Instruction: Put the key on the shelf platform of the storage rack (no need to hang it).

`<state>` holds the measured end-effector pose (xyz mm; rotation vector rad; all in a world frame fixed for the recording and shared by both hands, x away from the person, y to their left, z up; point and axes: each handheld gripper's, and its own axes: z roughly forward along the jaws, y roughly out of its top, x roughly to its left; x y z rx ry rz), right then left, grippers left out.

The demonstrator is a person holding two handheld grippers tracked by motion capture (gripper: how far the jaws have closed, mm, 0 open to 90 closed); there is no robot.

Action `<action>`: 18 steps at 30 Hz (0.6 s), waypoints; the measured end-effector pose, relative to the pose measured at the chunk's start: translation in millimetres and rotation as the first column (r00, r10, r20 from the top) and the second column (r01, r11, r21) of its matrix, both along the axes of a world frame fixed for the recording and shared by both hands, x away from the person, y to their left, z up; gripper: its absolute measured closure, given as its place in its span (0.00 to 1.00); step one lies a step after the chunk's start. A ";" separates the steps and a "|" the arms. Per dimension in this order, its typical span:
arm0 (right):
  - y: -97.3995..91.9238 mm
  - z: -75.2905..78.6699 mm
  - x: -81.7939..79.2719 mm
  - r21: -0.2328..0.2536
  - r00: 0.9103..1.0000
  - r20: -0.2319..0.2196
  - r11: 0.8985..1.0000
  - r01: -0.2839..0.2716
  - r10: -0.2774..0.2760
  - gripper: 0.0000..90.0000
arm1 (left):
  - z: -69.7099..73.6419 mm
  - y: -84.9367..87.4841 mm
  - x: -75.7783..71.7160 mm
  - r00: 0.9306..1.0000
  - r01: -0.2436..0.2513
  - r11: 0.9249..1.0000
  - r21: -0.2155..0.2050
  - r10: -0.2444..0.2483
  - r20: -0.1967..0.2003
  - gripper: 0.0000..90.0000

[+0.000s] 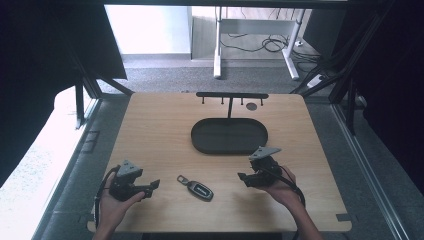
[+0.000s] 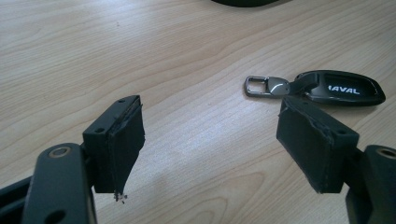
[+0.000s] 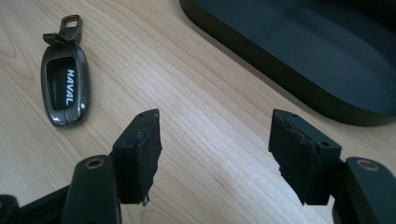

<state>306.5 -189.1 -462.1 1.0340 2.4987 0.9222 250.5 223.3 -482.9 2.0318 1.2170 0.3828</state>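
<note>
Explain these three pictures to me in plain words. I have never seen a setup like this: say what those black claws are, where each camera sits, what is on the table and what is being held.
A person sits at a light wooden table holding a hand-operated tool in each hand. Each tool ends in a black two-jaw claw. The high view looks down from above the person: the left claw is at lower left, the right claw at lower right. The other two pictures come from small cameras riding on the tools, looking along their jaws: the left claw and the right claw.

On the table lie a dark grey car key fob with a metal loop and a black oval tray with a hook rail behind it. Both claws stand open with only bare wood between their jaws; nothing is held.
</note>
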 end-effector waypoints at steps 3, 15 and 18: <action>9.2 -0.2 1.1 -0.008 1.000 0.001 1.000 -0.015 0.015 0.39 | 0.1 -0.5 -0.3 1.000 0.000 1.000 -0.002 0.000 0.005 0.26; 35.7 -1.4 2.0 -0.017 0.997 0.009 0.997 -0.070 0.071 0.40 | -0.3 -0.8 0.0 1.000 0.000 1.000 0.001 0.000 0.005 0.26; 41.7 -0.3 1.5 -0.025 0.996 0.009 0.996 -0.085 0.085 0.40 | 0.3 -0.8 -0.3 1.000 -0.001 1.000 -0.001 0.001 0.009 0.26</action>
